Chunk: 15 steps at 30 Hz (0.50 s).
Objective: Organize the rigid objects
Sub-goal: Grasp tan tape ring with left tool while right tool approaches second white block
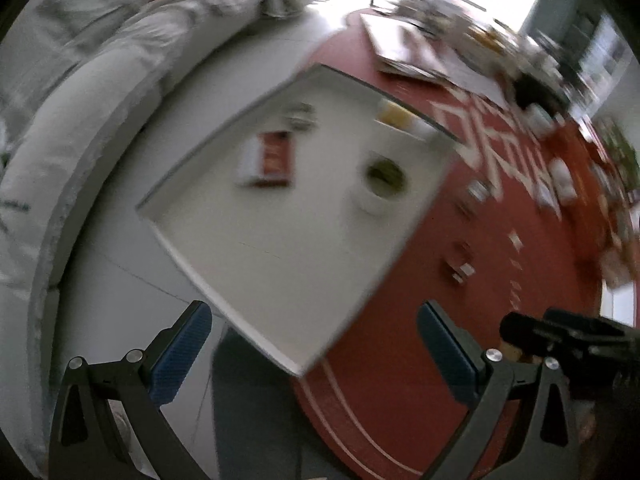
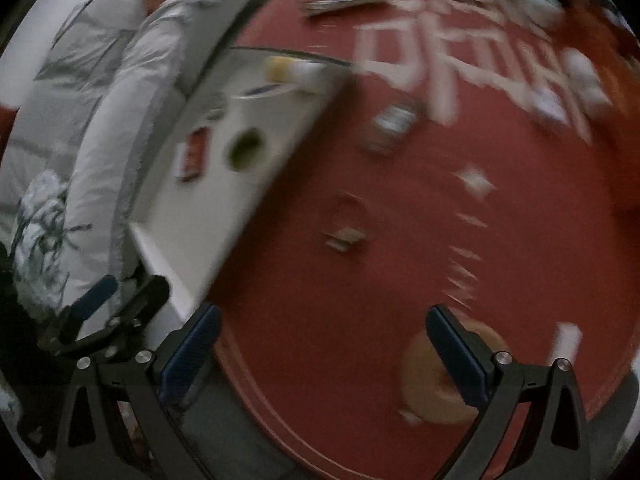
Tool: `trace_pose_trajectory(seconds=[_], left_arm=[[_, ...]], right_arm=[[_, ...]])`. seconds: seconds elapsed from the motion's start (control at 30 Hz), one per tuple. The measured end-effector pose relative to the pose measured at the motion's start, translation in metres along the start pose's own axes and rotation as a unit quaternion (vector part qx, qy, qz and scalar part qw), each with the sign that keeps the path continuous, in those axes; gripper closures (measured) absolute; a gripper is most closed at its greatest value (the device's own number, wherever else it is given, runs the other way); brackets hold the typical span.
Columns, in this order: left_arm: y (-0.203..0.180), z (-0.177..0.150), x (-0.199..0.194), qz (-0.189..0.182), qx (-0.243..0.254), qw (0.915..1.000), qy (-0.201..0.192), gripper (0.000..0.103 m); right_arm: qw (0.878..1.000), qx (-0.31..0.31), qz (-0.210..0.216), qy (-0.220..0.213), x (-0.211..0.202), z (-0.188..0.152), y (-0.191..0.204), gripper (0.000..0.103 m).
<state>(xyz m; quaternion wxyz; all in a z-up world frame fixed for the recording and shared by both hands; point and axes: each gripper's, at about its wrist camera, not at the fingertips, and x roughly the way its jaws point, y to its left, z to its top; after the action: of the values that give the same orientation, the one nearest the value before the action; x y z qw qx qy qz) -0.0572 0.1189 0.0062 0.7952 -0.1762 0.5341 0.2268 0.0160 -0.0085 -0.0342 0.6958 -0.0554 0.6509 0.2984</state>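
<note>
Both views are motion-blurred. A white tray rests on a round red table. It holds a red and white box, a white cup with green inside, a small round item and a yellow and white object. My left gripper is open above the tray's near corner, nothing between its fingers. My right gripper is open over the red table, right of the tray. A tan round object lies partly behind its right finger.
Loose on the red table are a small tin, a small block and a white square piece. Papers or books and clutter crowd the far side. A white cushioned seat curves along the left.
</note>
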Motion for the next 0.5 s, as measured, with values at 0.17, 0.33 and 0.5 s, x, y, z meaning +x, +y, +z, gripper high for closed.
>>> trace_pose_trajectory(seconds=[0.17, 0.33, 0.5], left_arm=[[-0.05, -0.017, -0.002, -0.026, 0.069, 0.9971, 0.015, 0.0], [-0.096, -0.032, 0.011, -0.033, 0.124, 0.9908, 0.045, 0.0], [-0.153, -0.045, 0.023, -0.028, 0.189, 0.9803, 0.052, 0.0]], right_arm=[[0.997, 0.063, -0.029, -0.04, -0.029, -0.039, -0.069, 0.0], [0.986, 0.124, -0.082, -0.073, -0.045, -0.073, -0.132, 0.0], [0.981, 0.169, -0.069, -0.067, -0.036, -0.095, -0.167, 0.0]])
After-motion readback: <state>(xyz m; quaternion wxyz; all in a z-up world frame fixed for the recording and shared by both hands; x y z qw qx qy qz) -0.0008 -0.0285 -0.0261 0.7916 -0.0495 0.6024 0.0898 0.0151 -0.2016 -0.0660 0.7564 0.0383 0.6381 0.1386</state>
